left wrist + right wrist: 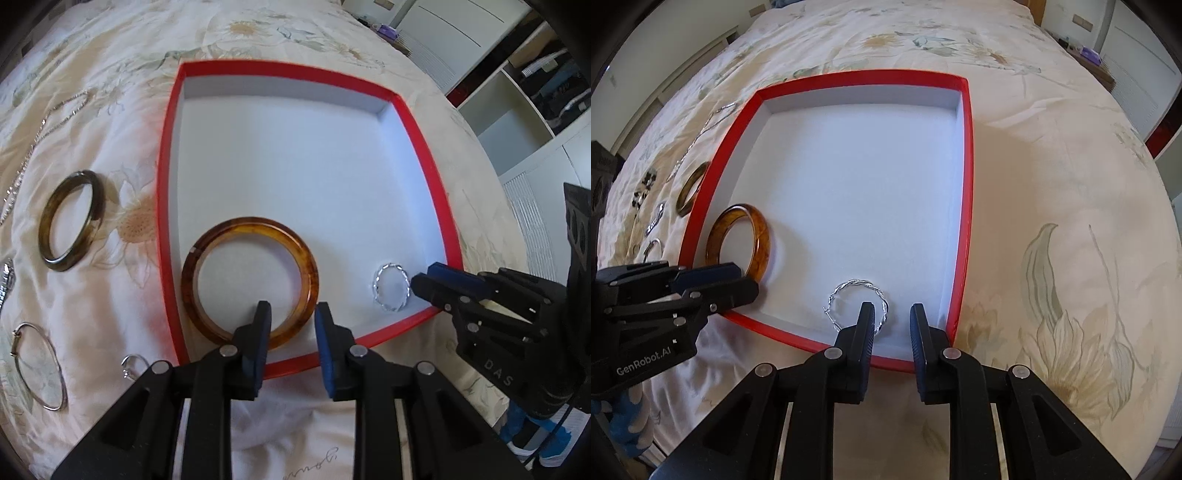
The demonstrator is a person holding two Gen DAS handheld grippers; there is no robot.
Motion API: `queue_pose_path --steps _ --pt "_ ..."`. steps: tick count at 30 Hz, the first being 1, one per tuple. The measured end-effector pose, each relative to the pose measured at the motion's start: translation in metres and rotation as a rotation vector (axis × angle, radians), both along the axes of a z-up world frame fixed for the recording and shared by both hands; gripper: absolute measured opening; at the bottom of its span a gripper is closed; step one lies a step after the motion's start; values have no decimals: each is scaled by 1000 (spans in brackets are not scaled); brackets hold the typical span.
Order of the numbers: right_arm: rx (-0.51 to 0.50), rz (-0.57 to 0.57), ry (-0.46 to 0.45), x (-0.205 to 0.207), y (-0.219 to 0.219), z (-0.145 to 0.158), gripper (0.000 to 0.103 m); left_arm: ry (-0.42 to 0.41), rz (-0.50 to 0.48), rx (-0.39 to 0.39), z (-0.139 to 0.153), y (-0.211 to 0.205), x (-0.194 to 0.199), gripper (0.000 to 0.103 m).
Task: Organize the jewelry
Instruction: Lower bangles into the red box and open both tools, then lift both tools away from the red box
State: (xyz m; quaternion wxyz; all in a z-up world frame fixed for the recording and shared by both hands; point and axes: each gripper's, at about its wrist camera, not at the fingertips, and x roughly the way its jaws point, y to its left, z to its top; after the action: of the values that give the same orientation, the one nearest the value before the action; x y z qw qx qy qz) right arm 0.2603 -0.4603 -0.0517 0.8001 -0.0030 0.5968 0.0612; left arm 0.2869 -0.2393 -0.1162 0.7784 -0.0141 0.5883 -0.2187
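A red tray with a white lining lies on the bed; it also shows in the right wrist view. An amber bangle lies in its near left corner, also seen in the right wrist view. A twisted silver hoop lies in the near right part, and in the right wrist view. My left gripper is open over the bangle's near edge. My right gripper is open just right of the silver hoop.
On the floral bedspread left of the tray lie a dark green bangle, a thin silver bangle, a small ring and a silver chain. White shelves stand at the right.
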Motion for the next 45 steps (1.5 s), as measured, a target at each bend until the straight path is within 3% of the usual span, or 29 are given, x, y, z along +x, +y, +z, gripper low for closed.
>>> queue_pose_path --steps 3,5,7,12,18,24,29,34,45 --pt "-12 -6 -2 -7 2 5 24 -39 -2 -15 7 5 1 29" --pt "0 -8 -30 -14 2 13 42 -65 6 -32 15 8 3 33" --pt "-1 -27 -75 -20 3 23 48 -103 10 -52 29 12 4 34" --pt "29 -78 -154 -37 -1 54 48 -204 16 -114 80 31 -8 34" --pt "38 -100 -261 -63 5 108 49 -400 94 -107 154 79 -36 34" --pt "81 -87 -371 -102 30 155 49 -490 169 10 196 169 -86 34" --pt "122 -58 -427 -135 62 175 49 -523 238 61 203 232 -128 34" --pt "146 -18 -456 -166 93 186 49 -518 324 32 200 293 -166 34" --pt "179 39 -472 -200 136 183 49 -503 421 8 165 326 -218 34"
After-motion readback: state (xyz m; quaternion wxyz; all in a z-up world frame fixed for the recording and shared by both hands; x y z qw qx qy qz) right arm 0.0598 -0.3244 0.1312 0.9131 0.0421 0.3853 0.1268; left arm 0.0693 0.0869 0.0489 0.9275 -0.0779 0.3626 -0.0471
